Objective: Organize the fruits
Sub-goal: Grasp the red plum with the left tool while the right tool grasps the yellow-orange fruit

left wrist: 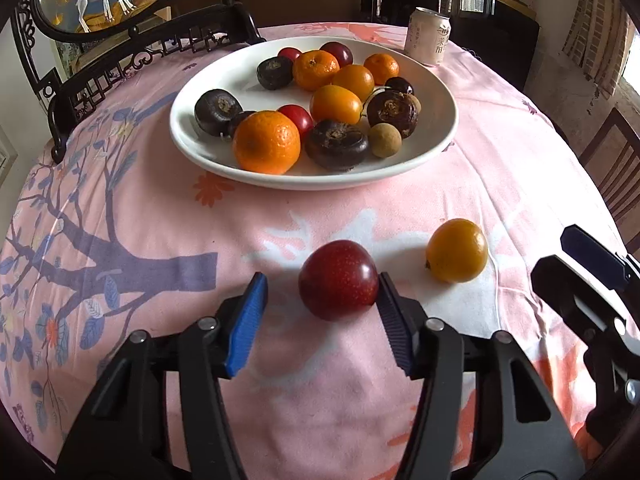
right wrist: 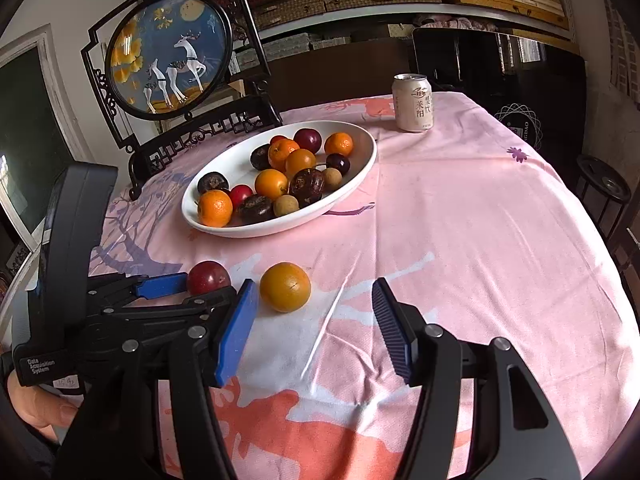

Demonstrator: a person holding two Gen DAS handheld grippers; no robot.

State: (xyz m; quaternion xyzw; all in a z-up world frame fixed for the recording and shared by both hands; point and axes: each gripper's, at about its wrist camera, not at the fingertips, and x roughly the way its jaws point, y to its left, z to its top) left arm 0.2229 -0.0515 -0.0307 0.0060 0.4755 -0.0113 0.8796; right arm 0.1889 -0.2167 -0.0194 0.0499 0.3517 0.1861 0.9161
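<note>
Left gripper (left wrist: 322,292) sits low over the tablecloth (left wrist: 160,216) w/ a red plum (left wrist: 339,279) between its blue pads; the right-side pad touches the plum's flank, the left-side pad stands clear w/ a gap, so it's straddling the fruit, not clamped on it. From the right wrist view the same plum (right wrist: 208,277) shows between that gripper's fingers, near the left edge. Right gripper (right wrist: 314,298) hangs apart & released, nothing between its pads; it shows at the right edge of the left wrist view. A yellow-orange fruit (left wrist: 457,250) lies on the cloth just right of the plum, near but not touching it; in the right view it (right wrist: 285,287) sits just beside the right gripper's left-side pad, ahead of the gap, ungripped. Farther back, a white plate (left wrist: 208,80) holds the rest: mandarins, e.g. a big one at the front (left wrist: 267,142), dark brown-purple round ones (left wrist: 337,145), small red plums (left wrist: 296,117), tan longan-like balls (left wrist: 385,141). Behind the plate at right, a pale drink can (left wrist: 429,36) stands upright on the cloth. At back left, a round deer screen in a dark carved frame (right wrist: 170,56). Part of a hand (right wrist: 36,404) shows at the lower left of the right view, under the left gripper's body.
</note>
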